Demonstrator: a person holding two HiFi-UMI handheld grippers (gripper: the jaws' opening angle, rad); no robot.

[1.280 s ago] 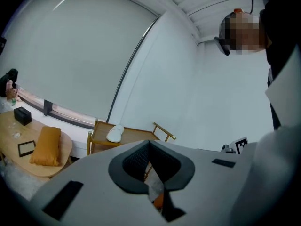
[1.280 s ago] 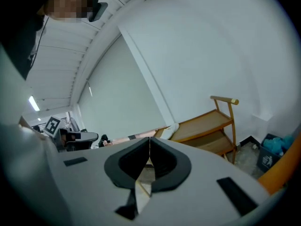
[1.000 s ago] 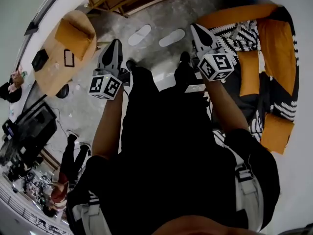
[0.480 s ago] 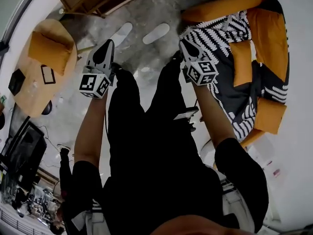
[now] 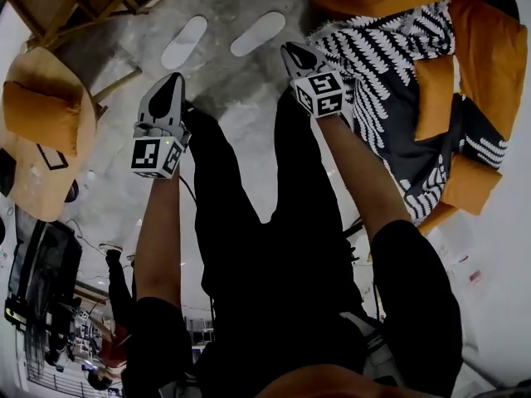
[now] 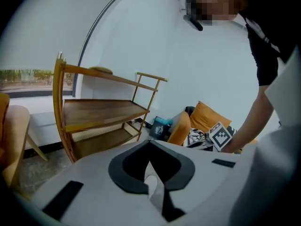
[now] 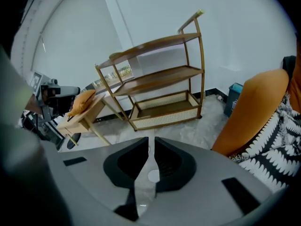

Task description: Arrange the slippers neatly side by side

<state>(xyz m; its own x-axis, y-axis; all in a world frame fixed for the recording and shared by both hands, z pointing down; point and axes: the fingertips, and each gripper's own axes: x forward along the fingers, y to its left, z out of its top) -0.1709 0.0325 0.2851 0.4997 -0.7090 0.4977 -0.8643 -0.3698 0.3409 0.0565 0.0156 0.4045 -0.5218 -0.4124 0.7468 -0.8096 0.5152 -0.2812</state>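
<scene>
I see one pale, flat oval slipper (image 5: 184,41) at eleven o'clock on the grey floor (image 5: 232,75), the other slipper (image 5: 258,33) at twelve, slanted alike, apart. My left gripper (image 5: 172,81) and right gripper (image 5: 290,51) are closed, empty.

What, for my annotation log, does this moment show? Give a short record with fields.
left gripper: shut, empty
right gripper: shut, empty
slipper one: white, on the floor, ahead of the left gripper
slipper two: white, on the floor, apart from slipper one
contact: neither gripper touches a slipper
sofa: orange, with a patterned throw, beside the right gripper
shelf: wooden, empty boards
</scene>
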